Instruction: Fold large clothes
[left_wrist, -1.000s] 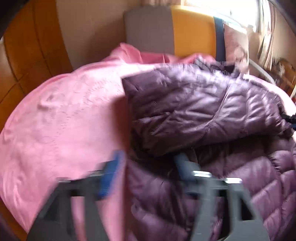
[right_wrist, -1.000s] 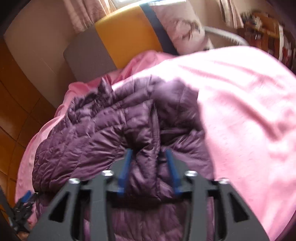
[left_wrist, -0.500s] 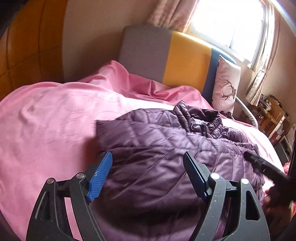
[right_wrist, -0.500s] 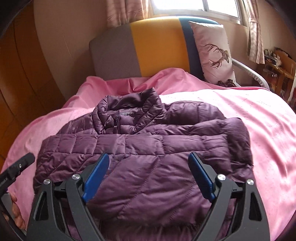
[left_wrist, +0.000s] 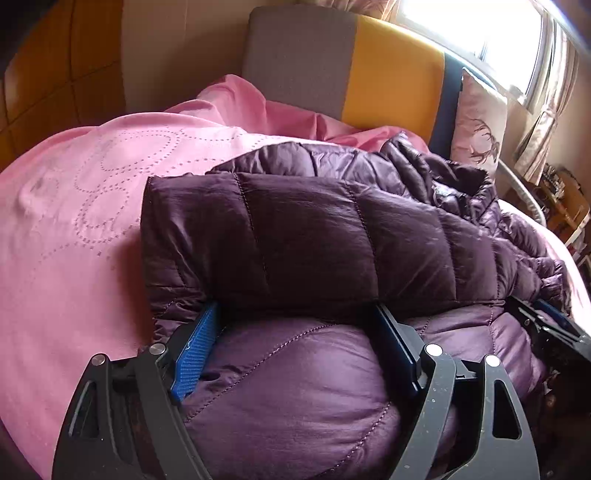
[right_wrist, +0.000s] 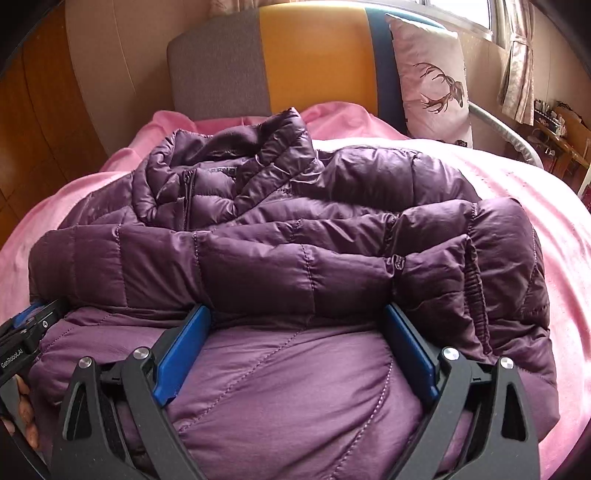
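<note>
The purple quilted jacket (right_wrist: 295, 258) lies across the bed, on the pink bedspread (left_wrist: 74, 221), collar toward the headboard (right_wrist: 314, 62) and hem toward me. Both sleeves are folded across the chest, one over the other.

My left gripper (left_wrist: 299, 347) rests on the jacket's lower body near its left edge, jaws wide, blue pads pressed into the padding on either side of a puffed panel. Nothing is pinched between them. The fingertips run under the folded sleeve, so their ends are hidden.

My right gripper (right_wrist: 299, 347) sits likewise on the lower body toward the jacket's right edge, jaws wide and gripping nothing, tips again covered by the sleeve's lower edge.

The jacket's hem is cut off by the bottom of both views. Each gripper appears only partly at the margin of the other's view. A brand label below the collar is too small to read. A deer-print pillow (right_wrist: 432, 81) leans against the headboard's right end. Furniture at the far right is blurred.
</note>
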